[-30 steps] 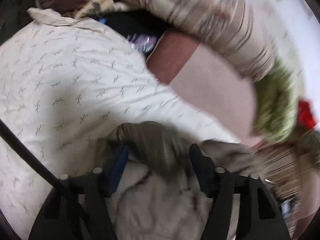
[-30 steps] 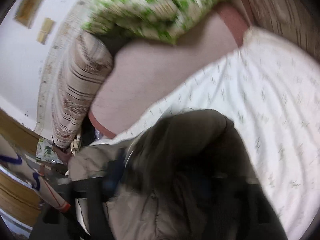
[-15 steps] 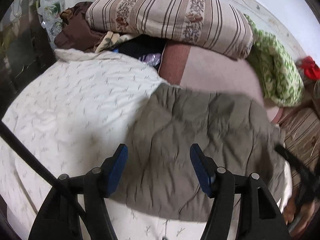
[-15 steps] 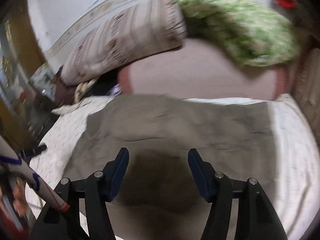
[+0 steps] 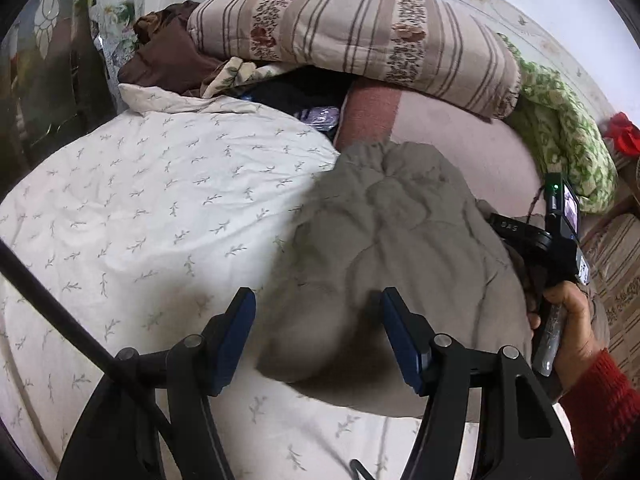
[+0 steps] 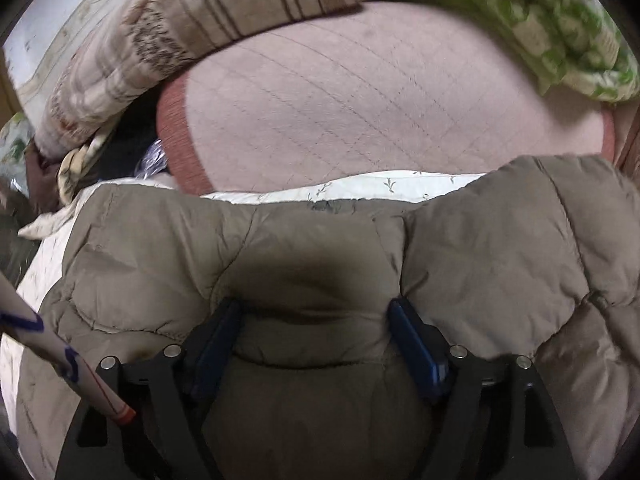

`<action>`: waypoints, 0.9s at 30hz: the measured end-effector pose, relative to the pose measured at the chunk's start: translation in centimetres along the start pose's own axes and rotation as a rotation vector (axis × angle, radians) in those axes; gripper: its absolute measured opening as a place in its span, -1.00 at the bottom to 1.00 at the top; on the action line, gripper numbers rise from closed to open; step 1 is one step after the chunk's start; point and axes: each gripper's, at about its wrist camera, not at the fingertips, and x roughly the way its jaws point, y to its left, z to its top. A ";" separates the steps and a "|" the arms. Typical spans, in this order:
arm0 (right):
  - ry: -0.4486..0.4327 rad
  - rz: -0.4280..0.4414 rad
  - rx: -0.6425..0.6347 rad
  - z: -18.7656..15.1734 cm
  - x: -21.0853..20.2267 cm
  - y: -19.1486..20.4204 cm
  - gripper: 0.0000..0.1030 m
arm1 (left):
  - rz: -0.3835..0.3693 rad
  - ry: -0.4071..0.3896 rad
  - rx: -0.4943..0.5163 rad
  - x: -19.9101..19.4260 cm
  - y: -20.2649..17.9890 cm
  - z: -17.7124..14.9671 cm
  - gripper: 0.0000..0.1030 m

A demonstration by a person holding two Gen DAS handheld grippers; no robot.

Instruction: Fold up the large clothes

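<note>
A grey-brown quilted jacket (image 5: 392,240) lies bunched on the white leaf-print duvet (image 5: 160,208). My left gripper (image 5: 318,304) is open and empty, hovering over the jacket's near left edge. In the right wrist view the jacket (image 6: 500,240) fills the lower frame, and my right gripper (image 6: 316,312) is open with its fingers (image 6: 412,344) pressed down into the padded cloth, a fold bulging between them. The right gripper's body and the hand holding it (image 5: 568,312) show at the jacket's right side in the left wrist view.
A striped pillow (image 5: 360,32) and a green patterned blanket (image 5: 560,132) lie at the back on a pink quilted mattress (image 6: 380,100). Brown clothes (image 5: 168,60) are piled at the back left. A dark rod (image 5: 60,312) crosses the lower left.
One second ago both grippers held the jacket. They let go and it spread flat on the duvet. Now it is bunched narrower and the right gripper presses into it.
</note>
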 end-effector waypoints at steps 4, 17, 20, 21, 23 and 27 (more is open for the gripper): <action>-0.001 0.001 -0.003 0.1 0.0 0.1 0.57 | -0.006 0.025 -0.059 0.5 1.3 0.2 0.25; 0.020 0.016 -0.154 -2.5 -5.9 8.8 0.56 | 0.067 0.157 -0.079 3.3 3.1 -1.1 0.31; 0.033 -0.067 -0.192 -3.3 -3.3 9.7 0.64 | 0.066 0.141 -0.080 2.7 3.2 -0.8 0.31; 0.051 -0.078 -0.188 -3.1 -2.8 9.7 0.64 | 0.068 0.125 -0.090 2.1 3.2 -0.6 0.31; 0.049 -0.075 -0.151 -2.6 -3.8 9.3 0.62 | 0.064 0.085 -0.095 0.9 3.2 -0.3 0.31; -0.006 -0.053 -0.153 -2.4 -7.8 7.3 0.62 | 0.082 0.057 -0.074 -0.3 2.6 -0.4 0.31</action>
